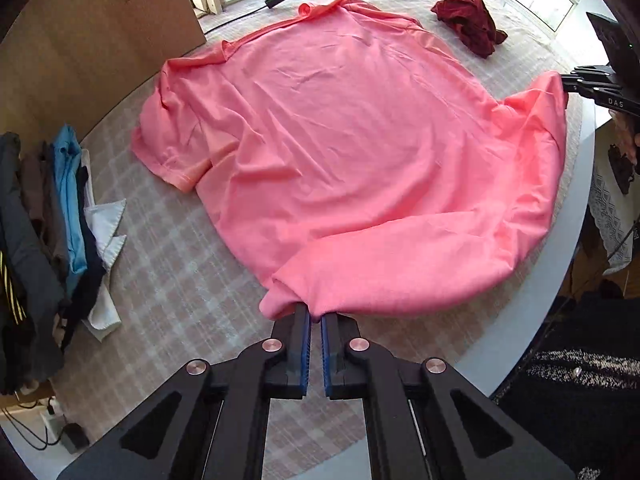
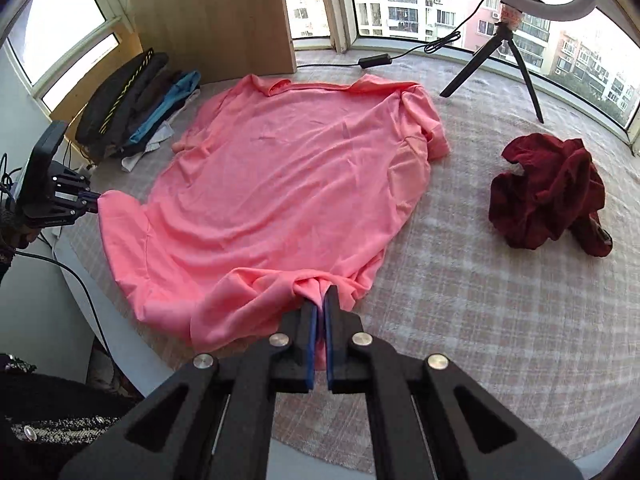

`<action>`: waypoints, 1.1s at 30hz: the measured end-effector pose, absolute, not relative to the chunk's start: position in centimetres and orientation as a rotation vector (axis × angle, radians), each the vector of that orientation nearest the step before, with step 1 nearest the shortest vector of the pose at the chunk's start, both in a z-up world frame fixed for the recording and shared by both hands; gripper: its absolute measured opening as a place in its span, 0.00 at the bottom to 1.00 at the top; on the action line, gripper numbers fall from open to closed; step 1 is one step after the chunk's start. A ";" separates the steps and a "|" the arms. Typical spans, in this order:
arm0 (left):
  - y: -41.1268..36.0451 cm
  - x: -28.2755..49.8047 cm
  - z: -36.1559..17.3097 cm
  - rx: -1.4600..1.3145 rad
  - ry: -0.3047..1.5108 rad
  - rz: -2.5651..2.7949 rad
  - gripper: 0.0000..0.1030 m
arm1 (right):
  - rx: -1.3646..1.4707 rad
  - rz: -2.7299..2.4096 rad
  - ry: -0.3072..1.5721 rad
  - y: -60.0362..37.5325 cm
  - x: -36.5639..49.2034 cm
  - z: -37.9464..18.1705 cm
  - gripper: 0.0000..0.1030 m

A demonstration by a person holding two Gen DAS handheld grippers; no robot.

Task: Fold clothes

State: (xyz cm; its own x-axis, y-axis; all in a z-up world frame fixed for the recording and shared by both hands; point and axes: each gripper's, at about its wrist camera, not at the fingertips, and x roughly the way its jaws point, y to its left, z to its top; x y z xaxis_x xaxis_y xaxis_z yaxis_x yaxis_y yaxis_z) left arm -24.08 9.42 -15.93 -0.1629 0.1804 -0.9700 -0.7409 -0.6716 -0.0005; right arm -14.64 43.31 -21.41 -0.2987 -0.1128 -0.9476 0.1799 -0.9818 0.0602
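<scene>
- Pink shirt [image 2: 280, 184]: spread flat on the checked cloth [image 2: 480, 320], collar far, hem near; long axis runs away from me.
- My left gripper [image 1: 315, 316] and right gripper [image 2: 322, 300]: both clamped on the near hem, one at each corner, equally near.
- Judged: any fold travels hem toward collar.

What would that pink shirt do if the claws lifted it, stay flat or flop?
The pink shirt would probably flop: it bunches where the left claw and right claw pinch its hem. It looks thin and wrinkled, so likely light. It may drag on the checked cloth rather than slide.
</scene>
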 end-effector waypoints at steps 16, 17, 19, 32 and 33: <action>12.3 -27.7 -19.4 -1.473 0.749 1.903 0.44 | 1.821 -2.516 -0.104 49.2 -21.2 -21.0 0.24; 13.1 -27.9 -19.3 -1.454 0.744 1.903 0.44 | 1.824 -2.509 -0.114 49.2 -21.4 -21.2 0.25; 14.8 -28.0 -19.1 -1.411 0.737 1.885 0.44 | 1.834 -2.492 -0.140 49.2 -21.5 -21.5 0.29; 14.3 -32.2 -18.3 -1.484 0.691 1.875 0.01 | 1.840 -2.422 0.018 47.9 -22.0 -23.2 0.40; 13.9 -32.4 -17.9 -1.485 0.685 1.886 0.01 | 1.842 -2.408 0.007 47.8 -22.5 -23.6 0.40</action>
